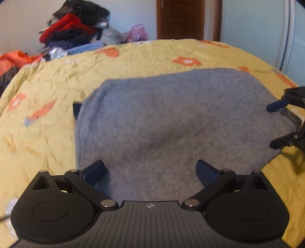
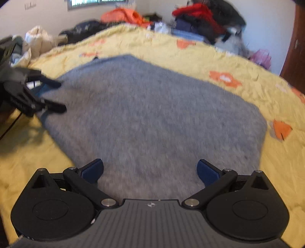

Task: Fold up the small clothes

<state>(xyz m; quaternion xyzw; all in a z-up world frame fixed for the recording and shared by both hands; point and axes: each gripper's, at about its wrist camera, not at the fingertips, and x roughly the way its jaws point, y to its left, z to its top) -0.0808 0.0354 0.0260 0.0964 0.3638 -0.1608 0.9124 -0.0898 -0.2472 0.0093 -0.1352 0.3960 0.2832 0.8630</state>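
A grey knitted garment [image 1: 162, 122] lies flat on the yellow flowered bedspread [image 1: 57, 80]; it also shows in the right wrist view [image 2: 152, 118]. My left gripper [image 1: 150, 171] is open and empty over the garment's near edge. My right gripper [image 2: 150, 170] is open and empty over another edge of the garment. The right gripper shows at the right rim of the left wrist view [image 1: 274, 126], open at the garment's right edge. The left gripper shows at the left of the right wrist view [image 2: 60, 95], open at the garment's left corner. A dark blue corner [image 1: 77, 109] peeks out from under the garment.
A pile of red, black and blue clothes [image 1: 74, 32] lies at the far side of the bed, also in the right wrist view [image 2: 202, 21]. An orange garment [image 2: 124, 16] and white bedding [image 2: 36, 42] lie beyond. A brown door [image 1: 181, 19] stands behind.
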